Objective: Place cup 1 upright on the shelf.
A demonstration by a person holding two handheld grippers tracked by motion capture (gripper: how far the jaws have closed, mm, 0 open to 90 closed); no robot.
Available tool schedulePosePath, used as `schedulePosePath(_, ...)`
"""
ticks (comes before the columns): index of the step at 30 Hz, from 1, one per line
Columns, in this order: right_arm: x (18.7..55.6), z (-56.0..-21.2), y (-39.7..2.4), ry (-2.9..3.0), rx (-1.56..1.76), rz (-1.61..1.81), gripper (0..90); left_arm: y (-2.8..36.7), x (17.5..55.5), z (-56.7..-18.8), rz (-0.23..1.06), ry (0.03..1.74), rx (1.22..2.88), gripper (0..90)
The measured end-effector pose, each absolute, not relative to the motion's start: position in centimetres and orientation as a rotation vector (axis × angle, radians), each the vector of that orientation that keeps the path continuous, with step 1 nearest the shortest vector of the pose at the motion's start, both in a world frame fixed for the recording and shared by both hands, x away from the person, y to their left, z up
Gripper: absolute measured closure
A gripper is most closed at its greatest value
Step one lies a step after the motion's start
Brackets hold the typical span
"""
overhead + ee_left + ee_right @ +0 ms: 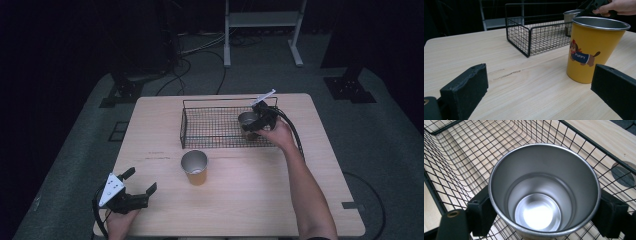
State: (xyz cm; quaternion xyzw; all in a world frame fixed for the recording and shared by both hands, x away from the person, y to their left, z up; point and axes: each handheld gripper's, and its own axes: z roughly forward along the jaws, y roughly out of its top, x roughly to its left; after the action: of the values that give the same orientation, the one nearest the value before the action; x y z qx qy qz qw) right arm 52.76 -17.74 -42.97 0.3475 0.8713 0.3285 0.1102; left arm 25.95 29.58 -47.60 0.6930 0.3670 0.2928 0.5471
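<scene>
Left gripper (140, 182): rests at the near left corner of the wooden table (150, 125), held in a hand; its jaws stand wide apart with nothing between them, pointing toward the table's middle.

Yellow cup (195, 168): stands upright on the bare table, near the middle, just in front of the basket and apart from it. In the left gripper view the cup (591, 48) rises ahead of the spread jaws, untouched, a cartoon dog and the word "PUPPY" on its side, its rim and inside bare metal.

Wire basket (192, 127): a black, shallow, rectangular basket sits on the far half of the table, long side facing the person.

Steel cup (246, 120): upright at the right end of the basket, inside its walls. The right gripper view looks straight down into the cup (544, 192), empty and shiny, basket mesh beneath and around it.

Right gripper (256, 124): reaches over the basket's right end, jaws pressed against opposite sides of the steel cup below its rim.
</scene>
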Motion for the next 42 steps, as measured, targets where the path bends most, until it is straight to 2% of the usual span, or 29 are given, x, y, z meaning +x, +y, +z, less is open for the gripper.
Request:
schedulePosePath(17,52.5,-43.0,-17.7,2.613,0.995,0.86,14.2,29.4,26.0,-47.6,0.695,0.867,1.644,0.0)
schedulePosePath(42,52.1,-41.9,-18.0,2.573,0.999,0.971,7.2,29.4,26.0,-47.6,0.696,0.865,1.643,0.0)
